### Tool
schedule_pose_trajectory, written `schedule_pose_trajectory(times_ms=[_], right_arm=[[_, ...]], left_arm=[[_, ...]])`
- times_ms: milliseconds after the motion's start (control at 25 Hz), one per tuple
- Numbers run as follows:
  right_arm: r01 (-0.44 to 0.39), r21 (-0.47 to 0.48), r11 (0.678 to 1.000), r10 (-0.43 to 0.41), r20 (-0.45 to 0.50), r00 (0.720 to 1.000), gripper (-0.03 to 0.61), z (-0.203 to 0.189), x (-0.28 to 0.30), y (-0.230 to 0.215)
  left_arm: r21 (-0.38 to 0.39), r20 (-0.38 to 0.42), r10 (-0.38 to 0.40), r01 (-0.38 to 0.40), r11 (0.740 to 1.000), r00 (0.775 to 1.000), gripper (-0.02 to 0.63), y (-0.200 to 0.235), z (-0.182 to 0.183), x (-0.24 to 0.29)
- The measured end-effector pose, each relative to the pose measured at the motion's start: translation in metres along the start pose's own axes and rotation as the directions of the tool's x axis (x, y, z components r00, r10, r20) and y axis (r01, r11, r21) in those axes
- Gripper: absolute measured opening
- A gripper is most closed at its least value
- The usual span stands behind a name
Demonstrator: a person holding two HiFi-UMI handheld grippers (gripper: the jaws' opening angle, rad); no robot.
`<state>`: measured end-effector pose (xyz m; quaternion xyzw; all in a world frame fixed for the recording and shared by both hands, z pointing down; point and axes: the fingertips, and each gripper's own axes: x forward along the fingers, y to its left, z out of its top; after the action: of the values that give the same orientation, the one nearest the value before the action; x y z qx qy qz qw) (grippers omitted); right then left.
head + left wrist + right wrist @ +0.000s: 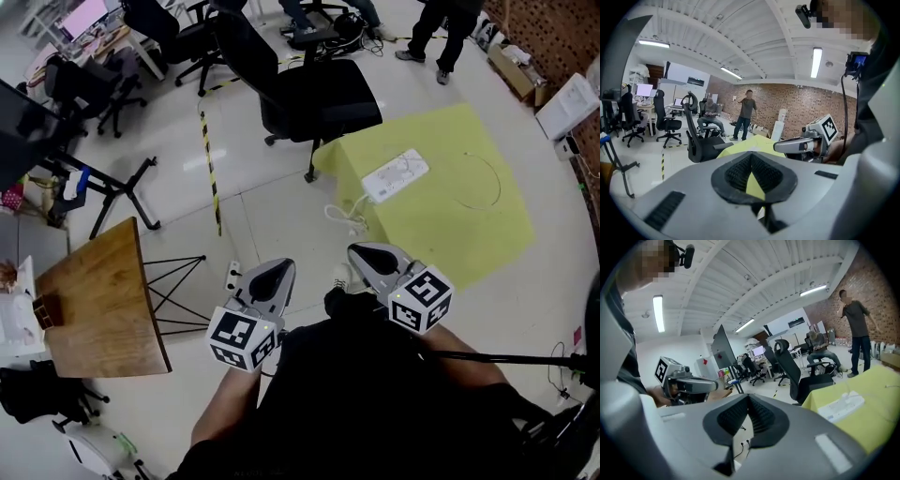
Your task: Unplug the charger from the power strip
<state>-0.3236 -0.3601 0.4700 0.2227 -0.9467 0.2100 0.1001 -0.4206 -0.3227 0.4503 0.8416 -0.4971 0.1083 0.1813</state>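
Head view: the left gripper (274,272) is held close to the body, just beside the right gripper (367,255). Both are carried low, judged to be because the task's thing has not yet been reached. Each pair of jaws is seen pressed together with nothing between, as both gripper views confirm. The forearms are bent, and both grippers are pointed forward and slightly downward, roughly parallel. Ahead of the right gripper and to its right, well apart, the power strip (396,175) is laid on a yellow table (459,225), near the edge facing the grippers. A white cord (343,214) is draped off that edge. The charger itself cannot be made out clearly.
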Motion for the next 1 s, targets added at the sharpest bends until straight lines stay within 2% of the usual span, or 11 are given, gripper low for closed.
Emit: schedule_pose_trajectory(times_ms=[200, 560, 840, 920, 1000], right_arm=[[0.040, 0.026, 0.999, -0.041, 0.042, 0.998, 0.002, 0.040, 0.030, -0.058], [0.171, 0.096, 0.981, -0.175, 0.040, 0.984, 0.002, 0.061, 0.037, -0.158], [0.337, 0.183, 0.923, -0.348, 0.030, 0.937, 0.002, 0.062, 0.034, -0.205], [0.397, 0.207, 0.894, -0.409, 0.021, 0.912, 0.002, 0.063, 0.033, -0.220], [0.467, 0.236, 0.852, -0.485, 0.020, 0.875, 0.002, 0.067, 0.030, -0.235]], left_arm=[[0.061, -0.025, -0.069, 0.070, 0.996, 0.997, 0.006, 0.032, 0.045, 0.068], [0.137, -0.081, -0.245, 0.254, 0.957, 0.966, 0.006, 0.042, 0.089, 0.197], [0.142, -0.153, -0.403, 0.423, 0.895, 0.902, 0.006, 0.055, 0.098, 0.264], [0.139, -0.177, -0.445, 0.470, 0.872, 0.878, 0.006, 0.062, 0.100, 0.285], [0.142, -0.202, -0.497, 0.527, 0.838, 0.844, 0.006, 0.068, 0.104, 0.304]])
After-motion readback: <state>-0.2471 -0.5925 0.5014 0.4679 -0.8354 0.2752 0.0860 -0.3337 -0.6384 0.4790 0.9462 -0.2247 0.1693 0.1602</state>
